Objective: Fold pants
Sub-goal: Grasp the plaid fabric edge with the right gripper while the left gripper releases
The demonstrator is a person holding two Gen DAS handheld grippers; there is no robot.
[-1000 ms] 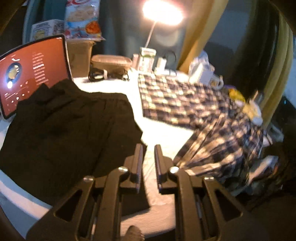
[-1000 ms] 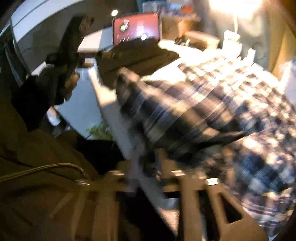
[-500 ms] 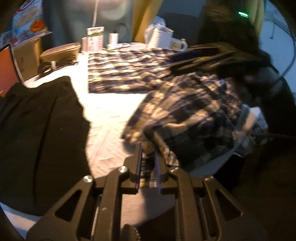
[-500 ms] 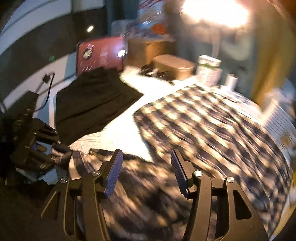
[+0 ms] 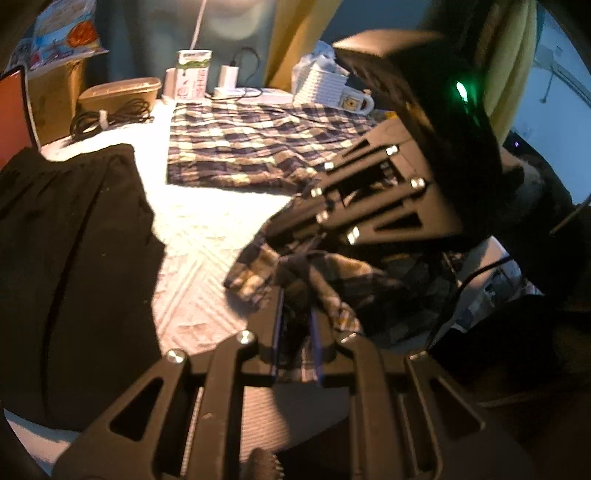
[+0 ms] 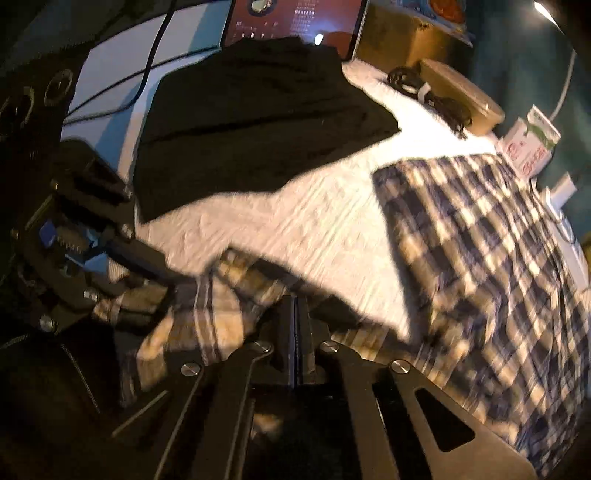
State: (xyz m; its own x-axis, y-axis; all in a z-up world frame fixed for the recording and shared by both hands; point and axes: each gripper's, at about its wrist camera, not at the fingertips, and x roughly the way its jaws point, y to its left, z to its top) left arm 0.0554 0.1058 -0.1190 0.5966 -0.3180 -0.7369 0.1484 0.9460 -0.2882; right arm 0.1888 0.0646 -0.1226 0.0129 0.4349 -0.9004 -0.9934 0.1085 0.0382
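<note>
Two pinches on plaid pants (image 5: 258,155), far half flat, near hem bunched: left gripper (image 5: 295,317) clamping cloth, right gripper (image 6: 295,332) fully closed.

The plaid pants (image 6: 480,258) smear into motion blur toward the right edge of the right wrist view, where the picture cuts them off. In the left wrist view the right gripper (image 5: 291,229) covers much of their bunched cloth (its fingertips are lost in shadow). A black garment (image 5: 66,258) runs past the left edge, and the tablet (image 6: 295,18) is cropped at the top.
</note>
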